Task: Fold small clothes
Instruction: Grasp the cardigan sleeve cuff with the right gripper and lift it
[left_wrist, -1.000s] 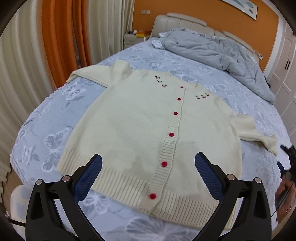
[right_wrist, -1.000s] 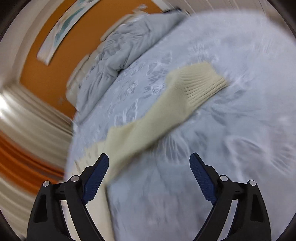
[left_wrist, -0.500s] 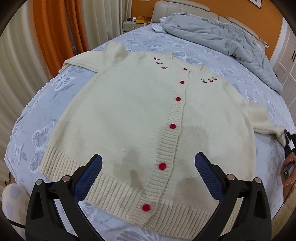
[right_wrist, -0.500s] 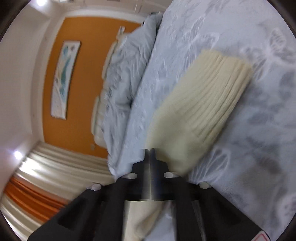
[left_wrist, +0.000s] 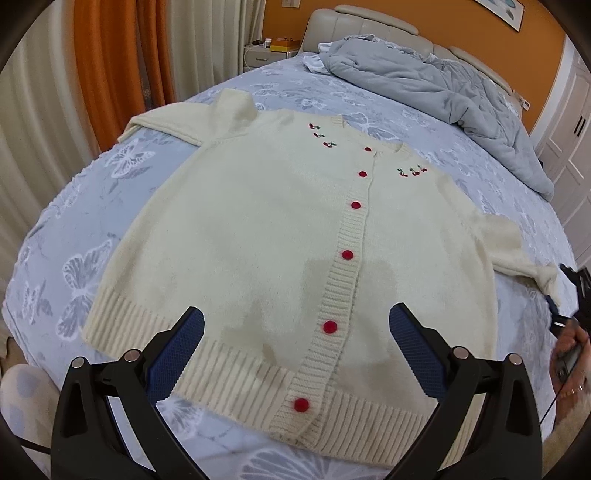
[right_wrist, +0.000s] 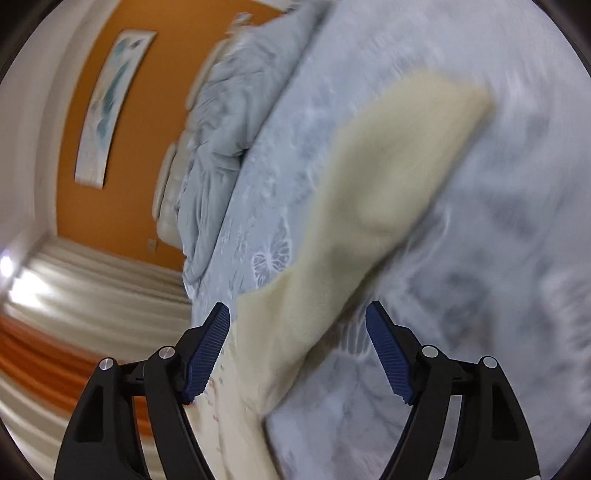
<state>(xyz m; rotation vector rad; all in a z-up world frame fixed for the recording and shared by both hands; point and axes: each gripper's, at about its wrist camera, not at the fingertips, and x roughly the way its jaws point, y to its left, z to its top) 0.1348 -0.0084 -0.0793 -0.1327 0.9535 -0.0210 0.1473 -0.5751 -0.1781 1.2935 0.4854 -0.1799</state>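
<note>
A: Item one, the garment?

B: Cream cardigan (left_wrist: 266, 236), lying flat and buttoned, face up on the bed (left_wrist: 74, 229). Red buttons (left_wrist: 347, 254) run down the placket; cherry embroidery (left_wrist: 323, 136) sits on both sides of the neckline. The hem points toward me.

A: Item two, my left hand-held gripper (left_wrist: 295, 336)?

B: Released, its jaws spread wide, hovering over the ribbed hem (left_wrist: 229, 363) without touching it.

A: Item three, my right hand-held gripper (right_wrist: 297, 339)?

B: Also released, jaws apart. The cardigan's right sleeve (right_wrist: 373, 206) lies in front of it and runs away toward the cuff. The picture is blurred, so I cannot tell whether a pad touches the knit.

A: What does each view add?

B: The left view alone shows the whole body, the other sleeve (left_wrist: 173, 120) folded near the bed's edge by the orange curtain (left_wrist: 114, 62), and the grey duvet (left_wrist: 436, 85) heaped at the headboard (left_wrist: 369, 26). The right view alone shows the sleeve at close range and a framed picture (right_wrist: 110, 103) on the orange wall.

A: Edges and room?

B: Bare sheet borders the hem and both sides of the cardigan. The duvet lies well apart from the collar. At the left view's right edge, the right gripper sits just beside the sleeve cuff (left_wrist: 546, 277).
</note>
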